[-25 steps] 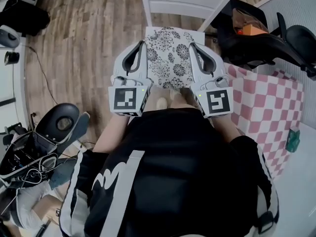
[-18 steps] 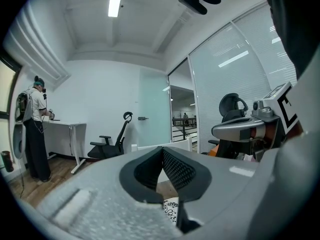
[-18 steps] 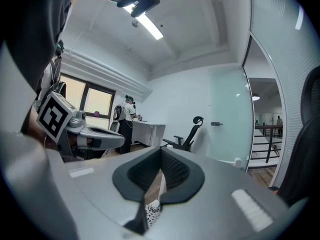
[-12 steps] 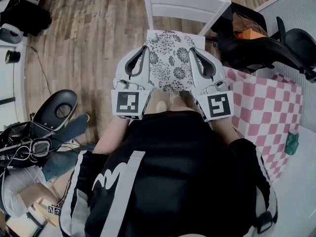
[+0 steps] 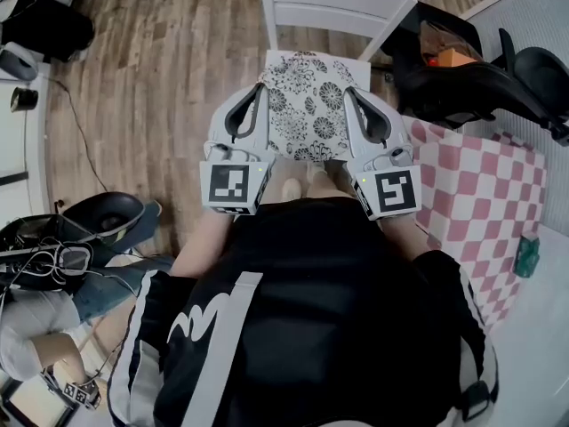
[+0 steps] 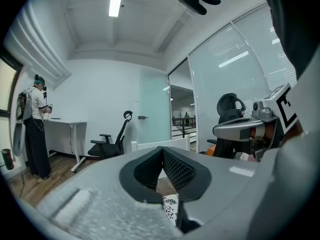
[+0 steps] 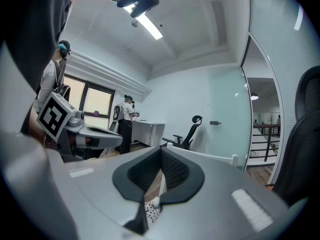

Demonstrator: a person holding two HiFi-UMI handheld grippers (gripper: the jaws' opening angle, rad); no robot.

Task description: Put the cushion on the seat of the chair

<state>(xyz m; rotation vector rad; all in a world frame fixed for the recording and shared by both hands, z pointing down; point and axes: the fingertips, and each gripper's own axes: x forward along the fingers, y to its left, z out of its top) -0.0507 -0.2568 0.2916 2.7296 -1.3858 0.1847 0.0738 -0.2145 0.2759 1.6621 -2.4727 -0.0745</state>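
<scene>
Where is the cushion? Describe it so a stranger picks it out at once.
Find the white chair at the top of the head view, on the wood floor. The cushion is the square pad over its seat, below the backrest. Its black floral print on white sets it apart from the pink checked cloth to the right.

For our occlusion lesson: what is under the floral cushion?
The white chair: only its backrest shows beyond the cushion. The seat below is covered, so contact cannot be seen.
</scene>
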